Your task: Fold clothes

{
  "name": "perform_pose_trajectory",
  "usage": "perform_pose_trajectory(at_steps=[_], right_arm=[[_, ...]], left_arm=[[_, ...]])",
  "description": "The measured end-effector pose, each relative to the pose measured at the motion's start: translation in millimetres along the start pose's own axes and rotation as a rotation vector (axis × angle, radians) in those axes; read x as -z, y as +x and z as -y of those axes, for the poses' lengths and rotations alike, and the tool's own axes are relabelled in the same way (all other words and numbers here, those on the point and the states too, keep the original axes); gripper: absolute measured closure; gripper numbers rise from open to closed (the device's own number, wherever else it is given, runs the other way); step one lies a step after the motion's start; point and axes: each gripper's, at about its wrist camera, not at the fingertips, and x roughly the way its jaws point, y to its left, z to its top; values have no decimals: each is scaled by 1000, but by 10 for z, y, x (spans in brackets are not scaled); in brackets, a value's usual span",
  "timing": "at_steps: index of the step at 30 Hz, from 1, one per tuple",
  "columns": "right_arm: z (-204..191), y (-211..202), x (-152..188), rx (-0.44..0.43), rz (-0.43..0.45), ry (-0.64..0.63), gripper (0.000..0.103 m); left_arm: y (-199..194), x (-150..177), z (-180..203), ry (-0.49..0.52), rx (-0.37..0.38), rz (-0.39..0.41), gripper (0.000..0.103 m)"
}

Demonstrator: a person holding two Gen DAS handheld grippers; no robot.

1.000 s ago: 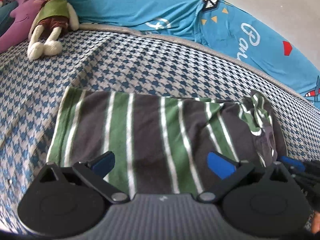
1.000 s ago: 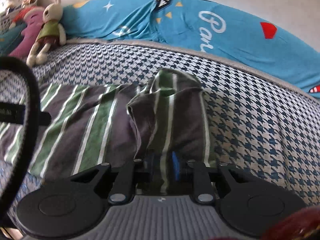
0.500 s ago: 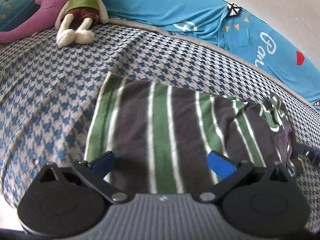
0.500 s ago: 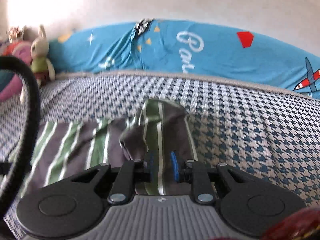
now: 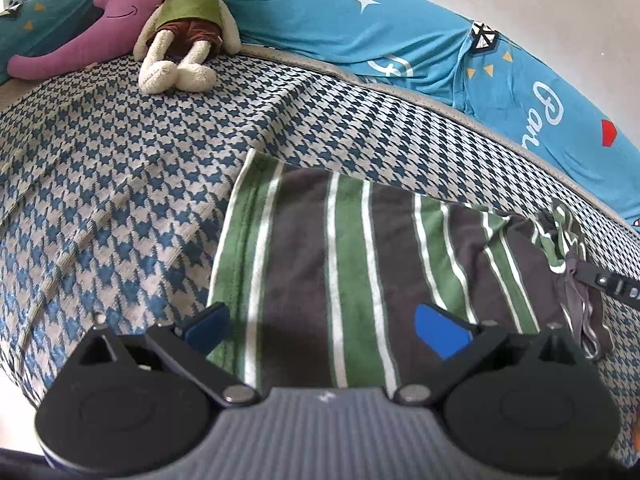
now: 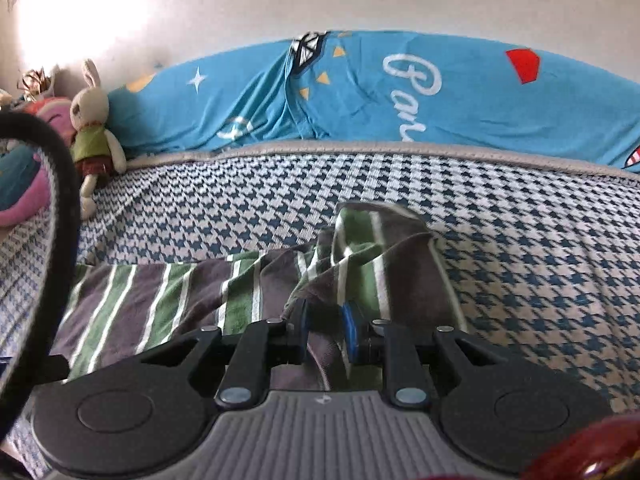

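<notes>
A grey shirt with green and white stripes (image 5: 360, 264) lies spread on the houndstooth bedcover (image 5: 120, 168). My left gripper (image 5: 324, 324) hovers open over the shirt's near left part, its blue pads wide apart and holding nothing. In the right wrist view the same striped shirt (image 6: 168, 300) is bunched and lifted at its right end. My right gripper (image 6: 325, 328) is shut on that raised fold, with cloth pinched between the blue pads. The right gripper's dark body (image 5: 608, 284) shows at the shirt's right end in the left wrist view.
A plush rabbit (image 5: 184, 28) and a purple plush toy (image 5: 100, 28) sit at the bed's far left. A blue printed quilt (image 6: 400, 88) runs along the wall behind. A black strap (image 6: 56, 216) curves across the left of the right wrist view.
My left gripper has shifted left toward the shirt's left edge, still open. My right gripper has raised the pinched right end of the shirt, and its view has tilted up toward the wall.
</notes>
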Motion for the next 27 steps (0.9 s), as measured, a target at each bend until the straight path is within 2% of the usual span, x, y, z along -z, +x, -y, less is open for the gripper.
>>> perform_pose_trajectory(at_steps=[5, 8, 12, 17, 24, 27], right_arm=[[25, 216, -18, -5, -28, 56, 82], [-40, 261, -11, 21, -30, 27, 81], [-86, 177, -12, 57, -9, 14, 81], [-218, -160, -16, 55, 80, -60, 81], [-556, -367, 150, -174, 32, -146, 81], [-755, -416, 245, -267, 3, -200, 81]], left_arm=[[7, 7, -54, -20, -2, -4, 0], [-12, -7, -70, -30, -1, -2, 0], [-26, -34, -140, -51, -4, 2, 0], [-64, -68, -273, -85, -9, 4, 0], [-124, -103, -486, -135, -8, -5, 0], [-148, -139, -495, -104, -4, -28, 0]])
